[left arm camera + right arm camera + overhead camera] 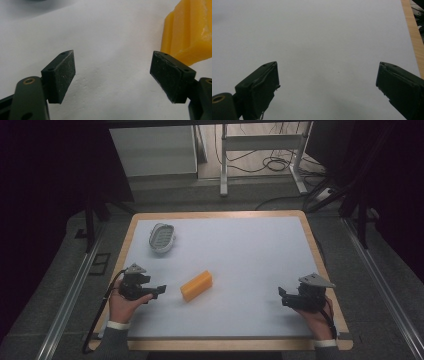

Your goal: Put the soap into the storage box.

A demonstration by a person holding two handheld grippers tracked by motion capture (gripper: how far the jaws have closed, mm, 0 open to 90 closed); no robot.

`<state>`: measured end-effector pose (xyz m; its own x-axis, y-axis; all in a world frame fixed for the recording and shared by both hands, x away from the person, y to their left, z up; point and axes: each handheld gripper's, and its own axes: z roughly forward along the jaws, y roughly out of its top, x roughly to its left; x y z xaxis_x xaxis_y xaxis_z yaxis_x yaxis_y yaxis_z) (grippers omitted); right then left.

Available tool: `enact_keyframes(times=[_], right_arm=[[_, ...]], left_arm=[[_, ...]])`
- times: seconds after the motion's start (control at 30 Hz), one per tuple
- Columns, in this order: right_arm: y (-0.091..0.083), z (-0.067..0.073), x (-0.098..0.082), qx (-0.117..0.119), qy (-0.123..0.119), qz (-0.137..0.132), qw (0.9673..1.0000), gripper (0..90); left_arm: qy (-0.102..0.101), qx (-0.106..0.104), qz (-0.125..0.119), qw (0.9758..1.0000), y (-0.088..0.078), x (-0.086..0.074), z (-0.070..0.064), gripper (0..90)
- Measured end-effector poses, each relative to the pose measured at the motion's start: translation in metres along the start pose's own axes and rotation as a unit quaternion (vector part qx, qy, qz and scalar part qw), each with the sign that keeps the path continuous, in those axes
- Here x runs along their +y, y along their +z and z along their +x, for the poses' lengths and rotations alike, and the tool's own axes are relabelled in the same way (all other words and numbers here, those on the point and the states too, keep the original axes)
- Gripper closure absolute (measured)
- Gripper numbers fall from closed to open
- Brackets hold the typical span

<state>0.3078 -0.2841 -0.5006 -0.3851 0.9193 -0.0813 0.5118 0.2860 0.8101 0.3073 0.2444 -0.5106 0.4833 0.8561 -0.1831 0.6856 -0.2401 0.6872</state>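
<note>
Soap-like yellow block (196, 285) lies on the white table (250, 250), just beside the left gripper (159, 290), jaws spread and empty; right gripper (282, 295) gapes empty, well apart; reaching seems in hand; next, straddle and close.

An orange-yellow rectangular block (196, 285) lies flat and slanted on the white table (250, 260), near its front-left part, untouched.
</note>
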Motion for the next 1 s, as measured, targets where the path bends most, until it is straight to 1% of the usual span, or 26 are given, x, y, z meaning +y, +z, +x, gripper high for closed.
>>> enact_keyframes(times=[0.17,0.23,0.37,0.5,0.6,0.73,0.9,1.0], right_arm=[[-0.002,-0.005,-0.002,0.004,0.003,0.006,1.0000,8.3],[-0.002,-0.006,-0.003,-0.002,-0.001,0.008,1.0000,8.3],[-0.005,-0.008,-0.002,-0.006,0.003,0.004,1.0000,8.3],[-0.007,-0.008,-0.002,-0.013,0.010,0.009,0.9998,8.3],[-0.006,-0.009,-0.003,-0.014,0.009,0.011,0.9998,8.3],[-0.006,-0.009,-0.003,-0.015,0.008,0.013,0.9998,8.3],[-0.004,-0.010,-0.005,-0.018,0.010,0.018,0.9996,8.3],[-0.003,-0.010,-0.006,-0.018,0.010,0.020,0.9996,8.3]], left_arm=[[-0.001,0.000,-0.002,1.0000,-0.001,0.000,0.002,21.1],[-0.001,0.000,-0.002,1.0000,0.000,0.000,0.002,21.0],[0.003,-0.002,0.000,1.0000,-0.001,0.000,0.000,21.1],[0.004,-0.003,-0.005,1.0000,-0.005,0.001,-0.002,21.1],[0.007,-0.007,-0.012,0.9999,-0.010,0.003,-0.005,21.3],[0.006,-0.001,-0.013,0.9999,-0.012,0.003,-0.004,21.3],[0.004,0.001,-0.009,1.0000,-0.012,0.004,-0.005,21.4],[0.009,0.001,-0.013,0.9999,-0.017,0.008,-0.008,21.5]])
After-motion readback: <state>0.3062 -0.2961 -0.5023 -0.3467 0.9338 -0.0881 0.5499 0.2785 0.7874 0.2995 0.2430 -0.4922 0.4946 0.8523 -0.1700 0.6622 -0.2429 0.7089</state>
